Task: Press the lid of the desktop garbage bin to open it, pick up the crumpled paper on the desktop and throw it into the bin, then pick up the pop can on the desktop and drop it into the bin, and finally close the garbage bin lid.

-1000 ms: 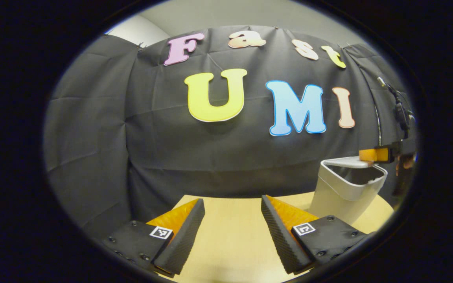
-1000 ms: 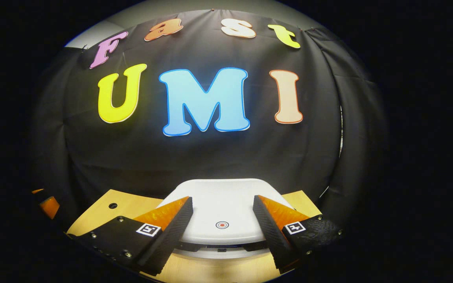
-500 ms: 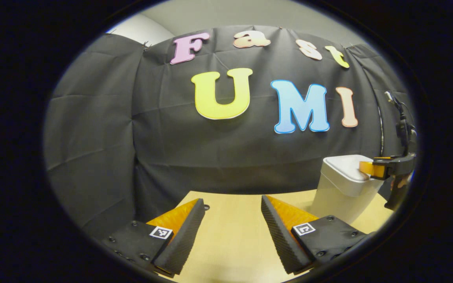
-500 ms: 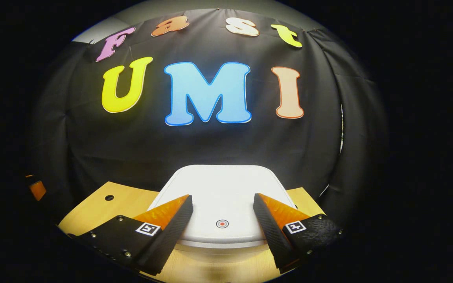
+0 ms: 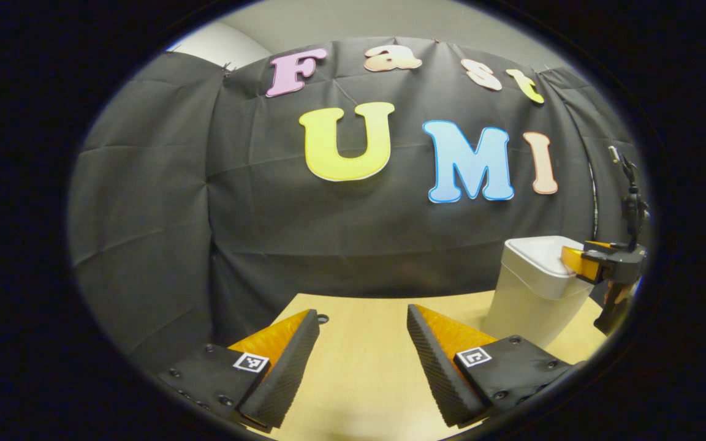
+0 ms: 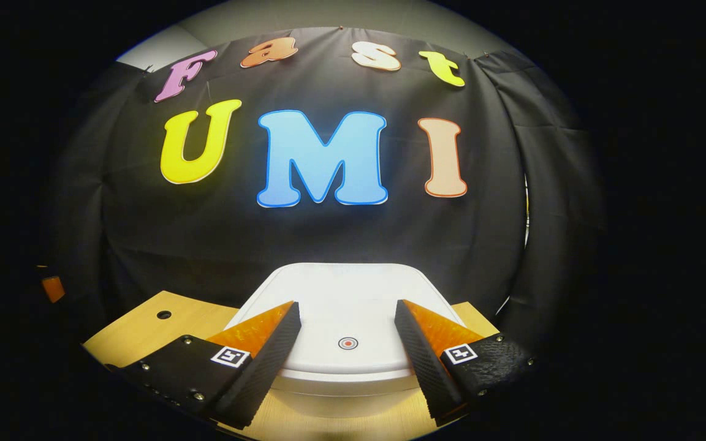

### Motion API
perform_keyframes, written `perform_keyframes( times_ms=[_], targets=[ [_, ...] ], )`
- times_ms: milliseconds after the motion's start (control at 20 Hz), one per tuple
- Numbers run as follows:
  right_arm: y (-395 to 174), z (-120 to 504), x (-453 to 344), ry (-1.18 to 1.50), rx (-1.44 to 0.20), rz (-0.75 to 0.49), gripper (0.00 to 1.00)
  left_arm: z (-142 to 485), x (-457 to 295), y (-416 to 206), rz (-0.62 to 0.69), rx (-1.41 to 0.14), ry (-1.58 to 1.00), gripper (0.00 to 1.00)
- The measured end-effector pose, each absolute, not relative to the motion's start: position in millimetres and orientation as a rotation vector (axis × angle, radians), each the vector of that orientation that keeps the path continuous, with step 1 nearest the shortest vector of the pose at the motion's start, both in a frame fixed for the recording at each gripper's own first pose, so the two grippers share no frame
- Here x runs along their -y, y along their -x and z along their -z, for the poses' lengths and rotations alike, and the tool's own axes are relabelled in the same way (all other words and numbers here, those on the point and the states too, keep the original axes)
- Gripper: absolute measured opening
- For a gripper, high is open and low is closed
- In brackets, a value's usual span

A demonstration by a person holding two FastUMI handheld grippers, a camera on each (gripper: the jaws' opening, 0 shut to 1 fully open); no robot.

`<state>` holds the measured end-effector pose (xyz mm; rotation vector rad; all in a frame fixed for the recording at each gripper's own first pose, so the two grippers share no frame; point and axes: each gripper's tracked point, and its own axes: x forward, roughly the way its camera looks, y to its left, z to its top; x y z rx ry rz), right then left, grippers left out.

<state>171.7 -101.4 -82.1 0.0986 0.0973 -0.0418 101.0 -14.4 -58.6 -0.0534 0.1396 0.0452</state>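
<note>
The white desktop bin (image 5: 534,294) stands at the right of the wooden table (image 5: 359,373), its lid (image 5: 540,250) lying flat and shut. In the right gripper view that lid (image 6: 341,288) spreads just ahead, with a small red ring mark (image 6: 347,343) near its front edge. My right gripper (image 6: 347,304) is open, its fingers hovering over the lid's front with the mark between them. In the left gripper view the right gripper (image 5: 581,260) sits at the lid's near edge. My left gripper (image 5: 362,311) is open above bare table, left of the bin, holding nothing.
Black cloth closes off the back and both sides of the booth. A small hole (image 5: 322,318) marks the table near its back edge. A cable (image 5: 632,202) hangs at the far right, above the right gripper.
The bin lid, tilted up one second ago, has come down flat and shut under my right gripper. My left gripper has hardly moved.
</note>
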Motion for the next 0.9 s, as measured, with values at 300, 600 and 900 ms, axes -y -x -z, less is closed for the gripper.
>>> perform_keyframes(
  times_ms=[300,600,900],
  targets=[
    [-171,83,101,-0.114,-0.078,0.050,0.99,58,14,-105,-0.034,-0.136,0.044,0.95],
    [-171,78,101,-0.119,-0.064,0.054,0.98,55,14,-110,-0.020,-0.123,0.042,0.88],
    [-152,41,92,-0.096,-0.044,0.078,0.98,30,18,-119,0.001,-0.077,0.044,1.00]
  ],
)
